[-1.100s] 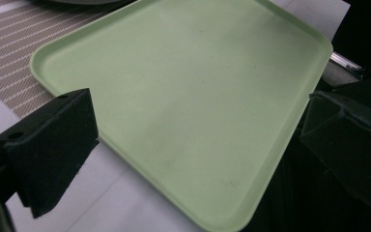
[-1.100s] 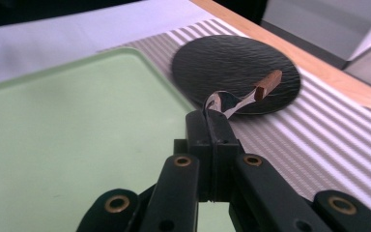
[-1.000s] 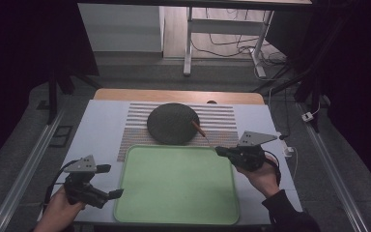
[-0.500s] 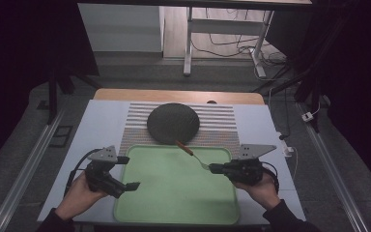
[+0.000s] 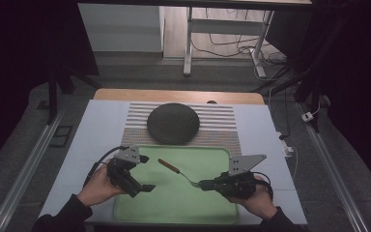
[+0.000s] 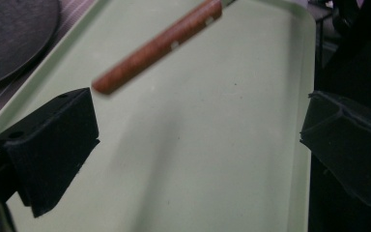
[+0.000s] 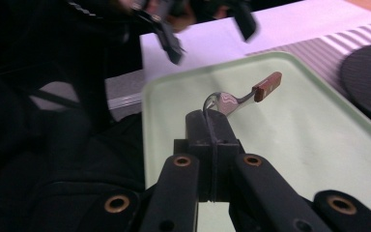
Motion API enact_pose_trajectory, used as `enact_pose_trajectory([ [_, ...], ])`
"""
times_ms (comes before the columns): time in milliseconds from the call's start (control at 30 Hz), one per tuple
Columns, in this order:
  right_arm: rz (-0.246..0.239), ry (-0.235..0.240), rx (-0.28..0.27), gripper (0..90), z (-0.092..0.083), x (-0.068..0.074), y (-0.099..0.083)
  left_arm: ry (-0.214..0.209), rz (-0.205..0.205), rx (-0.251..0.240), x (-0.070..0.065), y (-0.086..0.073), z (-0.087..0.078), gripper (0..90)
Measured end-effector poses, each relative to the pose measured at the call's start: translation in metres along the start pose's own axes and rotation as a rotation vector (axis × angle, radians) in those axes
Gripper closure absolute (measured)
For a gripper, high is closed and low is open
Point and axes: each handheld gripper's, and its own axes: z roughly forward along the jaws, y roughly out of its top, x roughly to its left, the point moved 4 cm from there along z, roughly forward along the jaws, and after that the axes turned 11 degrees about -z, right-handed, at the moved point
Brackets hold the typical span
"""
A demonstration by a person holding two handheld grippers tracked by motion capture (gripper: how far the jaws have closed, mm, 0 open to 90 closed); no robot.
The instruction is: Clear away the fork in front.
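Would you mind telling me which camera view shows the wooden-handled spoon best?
The right gripper view: the spoon shows whole there, bowl clamped in the right tool, handle pointing away. The left gripper view gives a blurred close-up of its handle. The high view shows it small above the green tray.

The spoon [image 5: 176, 171] is hanging between the left gripper [image 5: 146, 172] and right gripper [image 5: 204, 184], over the tray [image 5: 207, 212], the round mat [image 5: 173, 123] lying beyond.
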Motion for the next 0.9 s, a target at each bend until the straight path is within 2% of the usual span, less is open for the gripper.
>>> enact_pose_trajectory([
  [167, -0.021, 0.072, -0.005, 90.0, 0.007, 0.010, 0.005, -0.021, 0.057, 0.033, -0.004, 0.007, 0.014, 2.1],
  [300, -0.039, 0.122, -0.004, 90.0, 0.012, 0.018, 0.009, -0.027, 0.117, 0.068, -0.007, 0.008, 0.022, 7.6],
  [500, -0.066, 0.177, -0.001, 90.0, 0.015, 0.024, 0.011, -0.064, 0.191, 0.095, -0.013, 0.007, 0.023, 25.8],
  [833, -0.097, 0.221, 0.027, 90.0, 0.018, 0.028, 0.011, -0.105, 0.349, 0.159, -0.026, 0.004, 0.025, 51.8],
  [900, -0.101, 0.227, 0.036, 90.0, 0.019, 0.029, 0.010, -0.120, 0.365, 0.173, -0.028, 0.003, 0.026, 58.6],
])
